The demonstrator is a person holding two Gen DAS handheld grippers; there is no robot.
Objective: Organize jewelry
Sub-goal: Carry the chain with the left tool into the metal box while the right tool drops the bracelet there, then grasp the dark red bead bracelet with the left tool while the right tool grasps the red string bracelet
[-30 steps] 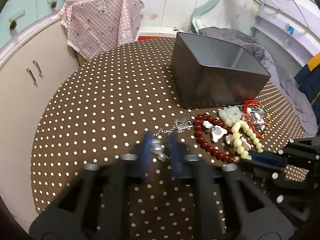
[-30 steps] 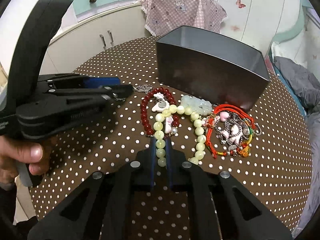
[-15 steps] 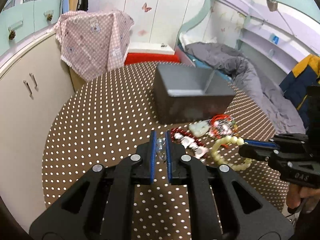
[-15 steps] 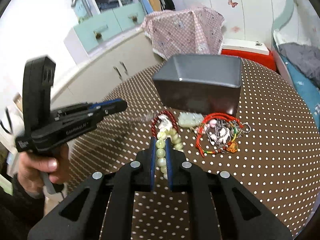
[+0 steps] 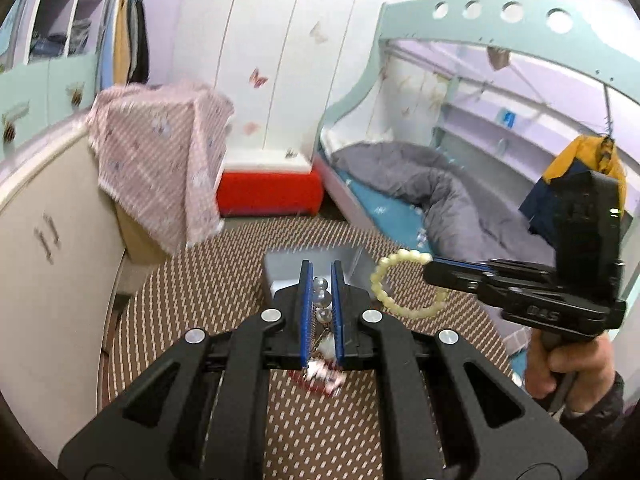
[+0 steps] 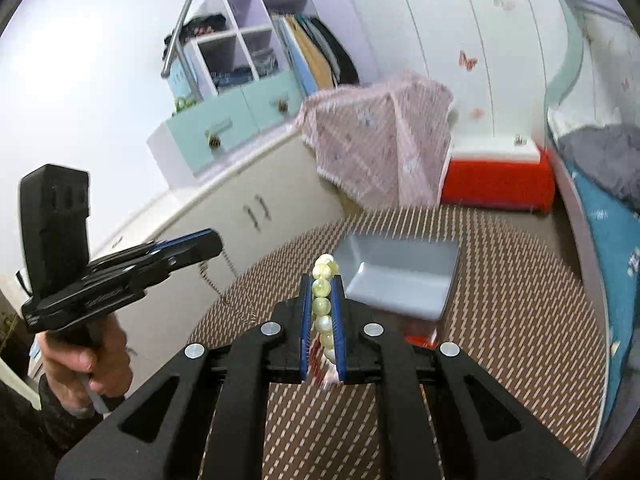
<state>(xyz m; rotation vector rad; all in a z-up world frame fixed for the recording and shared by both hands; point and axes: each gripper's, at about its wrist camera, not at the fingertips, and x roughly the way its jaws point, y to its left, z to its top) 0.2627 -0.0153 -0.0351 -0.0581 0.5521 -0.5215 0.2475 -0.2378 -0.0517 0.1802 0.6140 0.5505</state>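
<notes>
Left wrist view: both your grippers hold jewelry above the table.
Your left gripper (image 5: 320, 286) clamps a pearl chain (image 5: 321, 298); your right gripper (image 6: 321, 294) pinches the pale bead bracelet (image 6: 323, 304). Beyond, the grey box (image 6: 400, 280) looks empty.

The black left gripper (image 5: 320, 304) and black right gripper (image 6: 321, 316) are matt moulded plastic with bright metal screw heads and blue ribbed pads. The pale yellow-green bead bracelet (image 6: 325, 304) has smooth, glossy, slightly translucent beads. The silvery pearl-bead chain (image 5: 321, 300) has glossy round beads on fine metal links. The grey rectangular box (image 6: 400, 280) has a smooth satin finish; its material cannot be told. The brown white-dotted tablecloth (image 6: 520, 312) is matt fabric. The pink checked cloth (image 5: 160, 160) is soft matt woven fabric. The cream cabinet doors (image 5: 52, 264) are smooth with metal handles.
</notes>
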